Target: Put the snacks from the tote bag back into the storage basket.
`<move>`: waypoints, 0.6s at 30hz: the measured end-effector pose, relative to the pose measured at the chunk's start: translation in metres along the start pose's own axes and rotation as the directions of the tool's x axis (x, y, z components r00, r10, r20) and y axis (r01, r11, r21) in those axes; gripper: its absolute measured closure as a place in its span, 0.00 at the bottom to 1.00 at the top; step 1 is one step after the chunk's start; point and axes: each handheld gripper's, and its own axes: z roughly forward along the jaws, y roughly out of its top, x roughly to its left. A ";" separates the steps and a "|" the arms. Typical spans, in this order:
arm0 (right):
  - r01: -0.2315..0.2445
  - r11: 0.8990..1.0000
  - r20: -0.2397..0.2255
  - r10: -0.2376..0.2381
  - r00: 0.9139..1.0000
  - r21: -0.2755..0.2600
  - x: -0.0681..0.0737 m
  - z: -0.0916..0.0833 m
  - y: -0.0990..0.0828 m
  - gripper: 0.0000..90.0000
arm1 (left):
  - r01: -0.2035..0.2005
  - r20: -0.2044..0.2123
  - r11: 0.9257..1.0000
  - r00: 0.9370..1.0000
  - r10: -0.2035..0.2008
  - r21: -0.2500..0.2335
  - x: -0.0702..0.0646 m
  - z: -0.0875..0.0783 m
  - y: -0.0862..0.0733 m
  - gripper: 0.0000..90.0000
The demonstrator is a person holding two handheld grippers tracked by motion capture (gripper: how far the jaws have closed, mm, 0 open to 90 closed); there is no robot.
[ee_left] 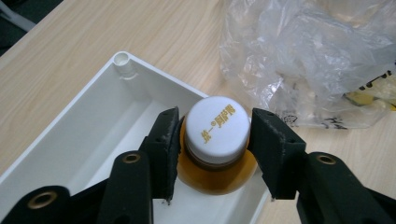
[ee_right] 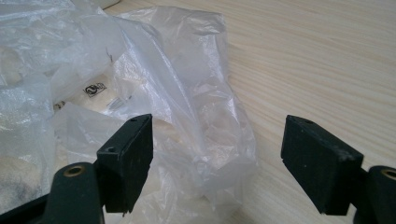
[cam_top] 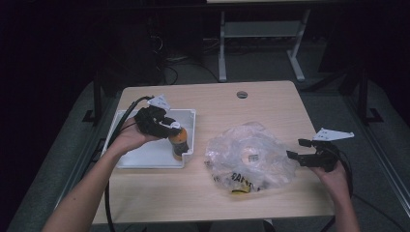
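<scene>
Over on the left half of the wooden table (cam_top: 203, 193), the white tray (cam_top: 145, 157) sits with its near edge well back from the table's front, and bare wood runs free along the whole front strip and across the far end. Left gripper (cam_top: 170, 126) is down over the tray's right side, jaws either side of the bottle (cam_top: 179, 142). From the left gripper view, the bottle (ee_left: 217, 175) stands upright in the tray's corner, hard by the tray wall (ee_left: 154, 74), white cap (ee_left: 217, 123) with gold lettering on top, amber body below. The jaws bracket the cap about halfway apart; the left pad sits tight against the bottle's shoulder, the right pad shows a sliver of gap at the cap, so the hold is slack at best. Apart from the bottle, the tray floor looks bare.

Right gripper (cam_top: 300, 149) hovers at the right edge of the crumpled clear plastic bag (cam_top: 249, 157), jaws spread wide, nothing between them but air; in the right gripper view the bag (ee_right: 154, 93) lies just beyond the tips. Inside the bag there is something yellow with black print (cam_top: 239, 182), blurred by the folds and hard to identify. The table's front edge cuts off both forearms.
</scene>
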 end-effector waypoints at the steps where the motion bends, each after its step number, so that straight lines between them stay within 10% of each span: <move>1: -0.002 1.000 0.000 0.002 1.000 0.000 0.000 0.000 0.000 0.27 | 0.001 0.005 1.000 1.000 -0.001 0.001 0.000 -0.001 0.000 0.56; 18: 0.005 1.000 0.000 -0.005 1.000 -0.007 0.000 -0.001 0.001 0.27 | 0.039 0.019 0.999 0.999 -0.039 0.007 0.001 -0.004 -0.003 0.38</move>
